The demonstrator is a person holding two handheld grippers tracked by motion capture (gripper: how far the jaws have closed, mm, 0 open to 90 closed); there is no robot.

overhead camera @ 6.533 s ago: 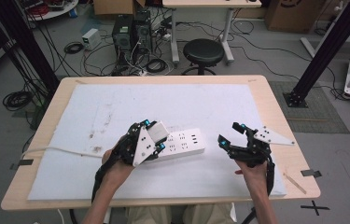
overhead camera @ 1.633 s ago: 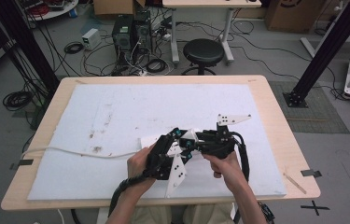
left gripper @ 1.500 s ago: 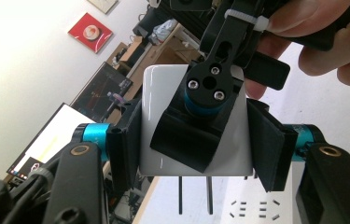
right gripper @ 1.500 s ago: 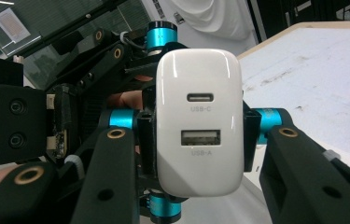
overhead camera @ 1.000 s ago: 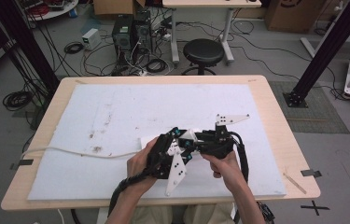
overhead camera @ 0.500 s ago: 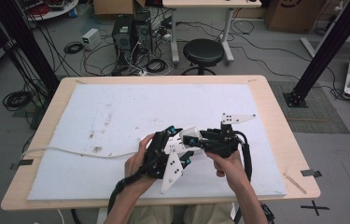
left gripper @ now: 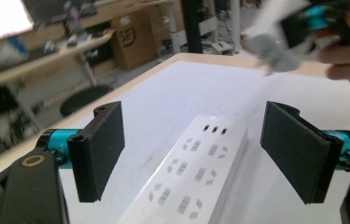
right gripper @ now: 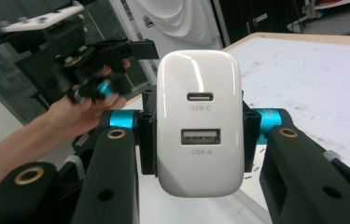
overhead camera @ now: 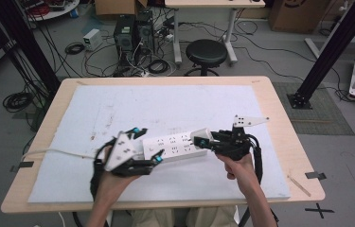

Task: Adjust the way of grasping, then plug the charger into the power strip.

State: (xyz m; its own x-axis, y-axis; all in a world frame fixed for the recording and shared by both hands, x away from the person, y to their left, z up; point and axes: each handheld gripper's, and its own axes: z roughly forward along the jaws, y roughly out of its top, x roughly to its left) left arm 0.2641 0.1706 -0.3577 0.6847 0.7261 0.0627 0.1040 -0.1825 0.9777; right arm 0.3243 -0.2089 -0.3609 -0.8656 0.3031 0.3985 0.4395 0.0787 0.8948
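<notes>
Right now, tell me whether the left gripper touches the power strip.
Apart. The left gripper view shows the left gripper open, bare gaps between both pads and the power strip.

Up top, a black round stool point(overhead camera: 206, 51) sits just beyond the far edge of the wooden table point(overhead camera: 279, 118), and that table carries a big white mat point(overhead camera: 175, 106), scuffed with dark marks towards its left side. Behind the stool stand the legs of a white desk point(overhead camera: 203, 28). To the left of it, two dark computer towers point(overhead camera: 131, 33) stand on the grey floor among a tangle of black cables point(overhead camera: 75, 47), with a small white box point(overhead camera: 91, 39) close by. A black metal frame post point(overhead camera: 329, 52) slants down at the right onto a dark floor mat point(overhead camera: 319, 111). Cardboard boxes point(overhead camera: 291, 14) sit at the back.
</notes>
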